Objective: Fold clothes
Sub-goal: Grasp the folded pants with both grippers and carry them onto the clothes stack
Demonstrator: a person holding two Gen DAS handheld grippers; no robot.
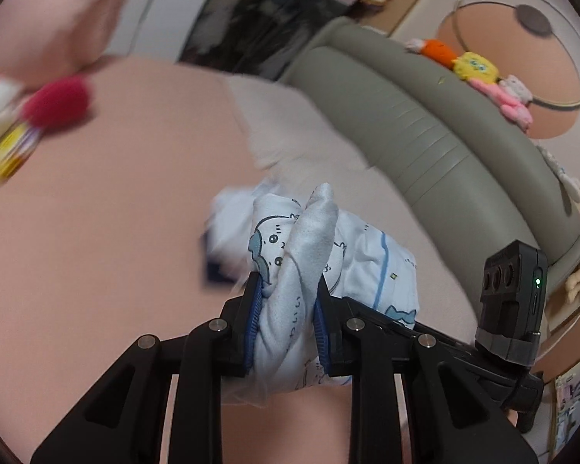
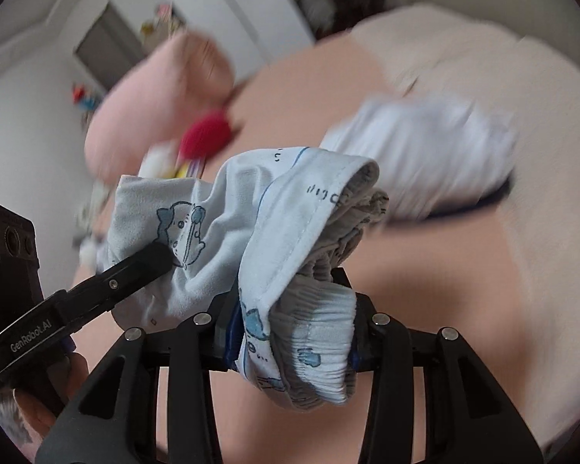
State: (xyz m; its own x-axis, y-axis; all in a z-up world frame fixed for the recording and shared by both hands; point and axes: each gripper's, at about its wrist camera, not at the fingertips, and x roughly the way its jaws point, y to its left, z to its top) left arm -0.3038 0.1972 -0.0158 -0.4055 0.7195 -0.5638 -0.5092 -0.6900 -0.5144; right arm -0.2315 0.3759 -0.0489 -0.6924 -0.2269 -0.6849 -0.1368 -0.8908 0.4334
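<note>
I find my left gripper (image 1: 288, 309) clamped on a bunched fold of the pale blue printed garment (image 1: 301, 255), lifted clear above the pink bed sheet (image 1: 96, 232). My right gripper (image 2: 294, 332) is closed on its gathered elastic waistband (image 2: 321, 309). A folded white pile (image 2: 425, 150) lies on the sheet behind, blurred

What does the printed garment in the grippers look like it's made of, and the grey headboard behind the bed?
Garment: soft, thin knit, probably cotton; matte, crumples in loose folds, with a gathered elastic waistband. Headboard: smooth padded covering, likely faux leather; slight sheen and stitched seams, though real leather can't be excluded.
</note>
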